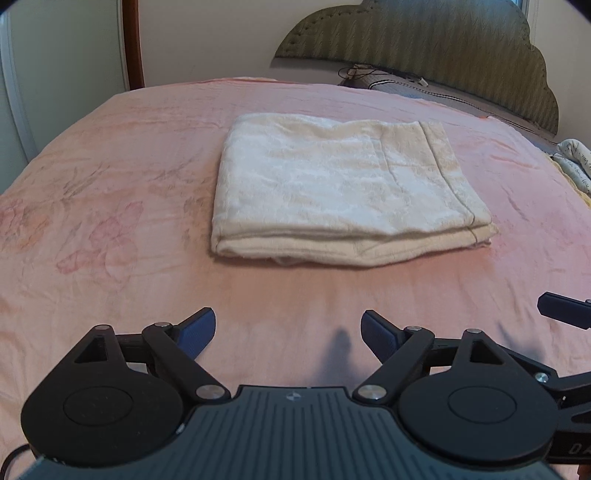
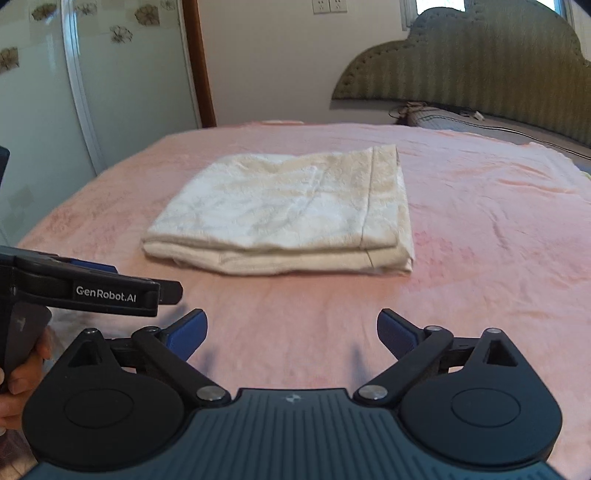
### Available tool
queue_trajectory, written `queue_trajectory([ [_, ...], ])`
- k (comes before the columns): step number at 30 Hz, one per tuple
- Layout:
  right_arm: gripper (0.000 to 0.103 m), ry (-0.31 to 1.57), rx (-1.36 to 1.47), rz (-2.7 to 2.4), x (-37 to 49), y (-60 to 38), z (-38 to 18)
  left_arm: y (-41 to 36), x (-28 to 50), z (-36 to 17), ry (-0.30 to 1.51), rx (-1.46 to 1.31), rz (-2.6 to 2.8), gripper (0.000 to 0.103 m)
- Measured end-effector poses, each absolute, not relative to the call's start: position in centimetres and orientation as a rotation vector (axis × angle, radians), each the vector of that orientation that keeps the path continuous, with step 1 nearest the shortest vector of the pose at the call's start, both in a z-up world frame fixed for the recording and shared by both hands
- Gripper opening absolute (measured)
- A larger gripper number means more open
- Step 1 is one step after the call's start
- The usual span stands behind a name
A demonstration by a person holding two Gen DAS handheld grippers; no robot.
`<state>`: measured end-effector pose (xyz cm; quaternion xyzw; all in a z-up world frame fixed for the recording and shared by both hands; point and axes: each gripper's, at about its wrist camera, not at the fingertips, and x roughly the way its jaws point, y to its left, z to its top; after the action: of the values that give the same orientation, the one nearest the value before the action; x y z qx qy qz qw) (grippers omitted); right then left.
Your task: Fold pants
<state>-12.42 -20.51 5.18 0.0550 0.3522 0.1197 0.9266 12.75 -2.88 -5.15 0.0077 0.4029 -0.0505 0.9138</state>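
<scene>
Where the right wrist view meets its left border, the left claw point(image 2: 173, 291) shows only side-on, so its opening cannot be read from there; a hand point(image 2: 22, 373) grips its handle, cut off by the frame. From its own camera the left claw point(image 1: 288, 332) stands wide open, blue pads point(image 1: 199, 328) well apart, nothing between them. Right claw point(image 2: 291, 332) likewise wide open and holding nothing; in the left wrist view only a dark tip of it point(image 1: 561, 308) pokes in at the right border. Pants point(image 1: 343, 188), cream, lie folded into a flat rectangle in the middle of the bed point(image 1: 110, 192), on a pink blanket, apart from both claws. Stacked layers show along the near fold; how many layers is hard to tell. Headboard point(image 2: 480, 70) appears in both views. Only the right wrist view shows a wall socket point(image 2: 330, 5) and a glass door point(image 2: 110, 85); only the left shows printed fabric point(image 1: 576, 158) at the bed's right edge, partly cut off.
</scene>
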Motion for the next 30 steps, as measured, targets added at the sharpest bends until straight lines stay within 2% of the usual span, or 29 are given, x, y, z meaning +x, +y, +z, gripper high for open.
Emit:
queue_trajectory([
  [4, 0.099, 0.704, 0.156, 0.339, -13.5, -20.0, 5.9, -2.0, 11.8, -5.8, 0.825, 0.013, -0.08, 0.089],
  [6, 0.103, 0.671, 0.183, 0.373, -13.6, -20.0, 5.9, -1.7, 11.7, -6.3, 0.822, 0.008, -0.046, 0.089],
  [9, 0.103, 0.672, 0.144, 0.275, -13.0, -19.6, 5.0, -1.4, 11.7, -6.9, 0.822, 0.002, -0.027, 0.09],
  [18, 0.103, 0.785, 0.132, 0.233, -11.4, -19.1, 1.0, -1.9, 11.4, -8.0, 0.77, 0.052, -0.033, 0.103],
  [30, 0.103, 0.712, 0.08, 0.214, -12.4, -18.6, 0.2, -2.2, 10.5, -8.8, 0.696, 0.059, -0.017, 0.103],
])
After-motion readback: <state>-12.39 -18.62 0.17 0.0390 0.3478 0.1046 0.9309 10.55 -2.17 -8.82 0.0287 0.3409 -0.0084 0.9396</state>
